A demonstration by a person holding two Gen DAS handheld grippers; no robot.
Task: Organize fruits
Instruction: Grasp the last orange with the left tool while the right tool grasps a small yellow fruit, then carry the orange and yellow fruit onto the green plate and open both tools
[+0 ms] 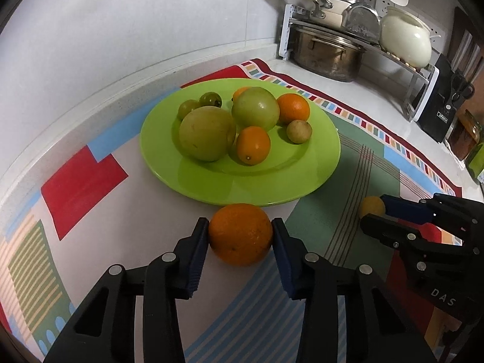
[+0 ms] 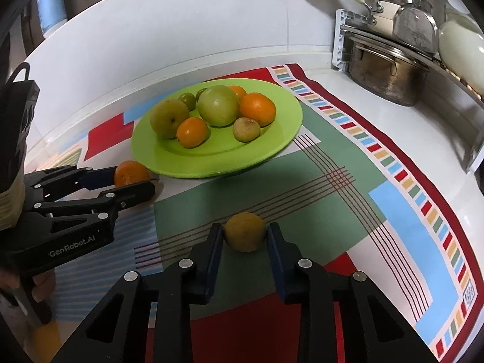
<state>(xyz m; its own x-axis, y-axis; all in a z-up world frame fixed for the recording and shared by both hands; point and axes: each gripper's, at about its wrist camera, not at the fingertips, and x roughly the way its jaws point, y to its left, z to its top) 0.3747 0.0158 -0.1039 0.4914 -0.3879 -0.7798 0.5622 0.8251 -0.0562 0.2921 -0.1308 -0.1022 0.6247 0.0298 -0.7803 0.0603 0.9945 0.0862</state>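
On the patterned cloth (image 1: 90, 181), just at six o'clock of the green plate (image 1: 187, 178), the left gripper (image 1: 241, 233) is pinching an orange (image 1: 240, 234). Only the right wrist view is showing the right gripper (image 2: 245, 233) squeezing a small yellow-green fruit (image 2: 245, 231) (its pads are touching both sides). Pots on a rack (image 2: 390, 69) are sitting at two o'clock, well apart.
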